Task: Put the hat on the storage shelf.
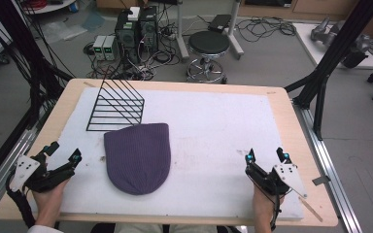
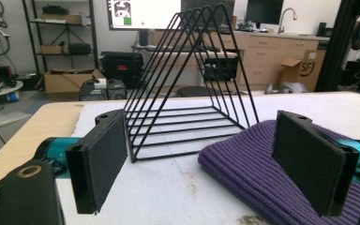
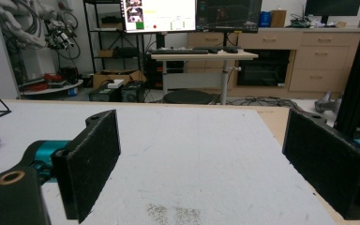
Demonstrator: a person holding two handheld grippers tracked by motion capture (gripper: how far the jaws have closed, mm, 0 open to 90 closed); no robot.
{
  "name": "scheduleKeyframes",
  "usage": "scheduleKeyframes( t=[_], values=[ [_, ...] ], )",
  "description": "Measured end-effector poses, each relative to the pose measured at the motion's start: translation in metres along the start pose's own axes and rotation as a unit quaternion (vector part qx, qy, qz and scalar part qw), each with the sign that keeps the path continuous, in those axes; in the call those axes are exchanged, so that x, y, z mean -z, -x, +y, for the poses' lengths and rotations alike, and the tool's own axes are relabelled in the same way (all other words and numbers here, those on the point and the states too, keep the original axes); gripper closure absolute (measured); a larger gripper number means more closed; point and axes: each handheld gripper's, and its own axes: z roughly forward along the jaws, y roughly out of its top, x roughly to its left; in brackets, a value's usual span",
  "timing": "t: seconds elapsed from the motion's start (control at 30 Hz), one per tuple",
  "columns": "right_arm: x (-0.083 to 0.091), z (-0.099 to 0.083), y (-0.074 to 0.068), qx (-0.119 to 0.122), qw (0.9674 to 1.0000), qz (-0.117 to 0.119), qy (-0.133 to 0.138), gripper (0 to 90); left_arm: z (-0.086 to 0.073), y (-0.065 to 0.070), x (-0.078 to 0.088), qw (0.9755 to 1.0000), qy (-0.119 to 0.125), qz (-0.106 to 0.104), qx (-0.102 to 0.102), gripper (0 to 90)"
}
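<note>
between your two tools the white-covered desk (image 1: 213,131) spreads, bare ahead of your right tool (image 1: 265,158), whose jaws stand wide and empty. just right of your left tool (image 1: 62,154), also wide and empty, the purple beanie (image 1: 138,156) lies flat, the black wire rack (image 1: 116,104) beyond it.

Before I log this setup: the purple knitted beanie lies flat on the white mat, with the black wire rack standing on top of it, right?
Not quite. The purple knitted beanie lies flat on the white mat, but the black wire rack stands on the mat just behind it, not on top; the high view shows this.
</note>
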Motion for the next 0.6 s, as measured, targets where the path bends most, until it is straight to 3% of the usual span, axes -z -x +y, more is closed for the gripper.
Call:
scheduleKeyframes(
  t=[0.3,0.6],
  values=[
    [-0.0005,0.0,-0.0014,-0.002,1.0,-0.001,-0.003,10.7,0.0007,-0.0036,0.0057,0.999,0.001,0.044,0.003,18.8],
    [-0.001,-0.0003,-0.002,0.0,1.0,0.0,-0.005,10.7,0.0001,-0.0033,0.0045,0.9993,-0.002,0.036,0.006,18.8]
  ],
)
